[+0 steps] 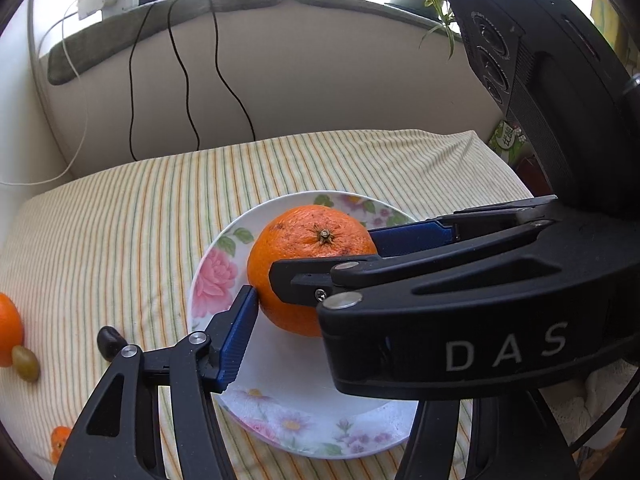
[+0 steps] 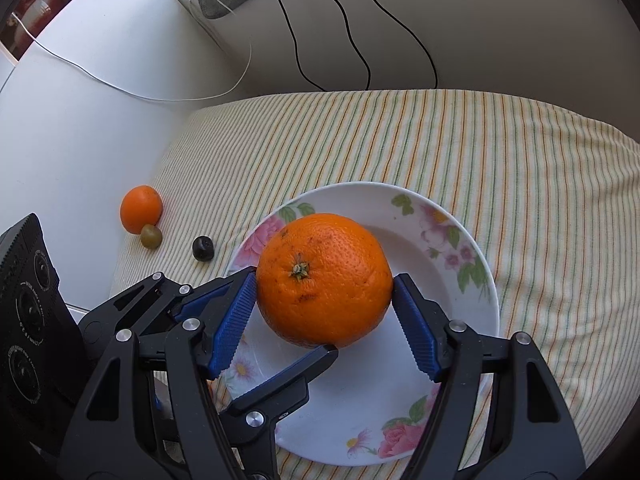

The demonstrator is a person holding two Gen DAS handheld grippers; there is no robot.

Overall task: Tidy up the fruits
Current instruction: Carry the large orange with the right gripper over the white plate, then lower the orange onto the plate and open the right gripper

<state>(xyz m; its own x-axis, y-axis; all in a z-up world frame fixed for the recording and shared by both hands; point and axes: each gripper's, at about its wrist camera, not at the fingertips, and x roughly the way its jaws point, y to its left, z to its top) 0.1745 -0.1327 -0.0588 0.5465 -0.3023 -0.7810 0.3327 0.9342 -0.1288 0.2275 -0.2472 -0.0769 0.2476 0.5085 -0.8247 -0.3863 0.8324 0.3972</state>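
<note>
Striped cloth [image 2: 440, 140] covers the table, w/ a white floral plate [image 2: 460, 240] on it near the front edge. Big orange [image 2: 324, 280] sits on the plate, left of centre, stem up.

R gripper [image 2: 324, 282] has the orange between its blue pads: one pad on each flank, both touching the peel, so it looks clamped on the fruit at roughly full orange width. L gripper [image 1: 320, 300] is spread wide. Its near pad tip touches the orange's side in the left wrist view, and the other finger is hidden behind the R gripper's body. In the right wrist view that finger seems to reach in low at the fruit's front, not squeezing.

Off the plate, on the cloth to its left: small orange [image 2: 141, 209], green grape [image 2: 151, 236] touching it, dark grape [image 2: 203, 248] just beside the plate rim, apart from the other two.

Step, prob.: big orange is being set down on the plate, approx. a quarter of the job. Next move calls for letting go w/o rolling the fruit, backing both tools clear of each other since they're crowded, then narrowing down a lot for the grapes, which are small, round, easy to squash or flick.
</note>
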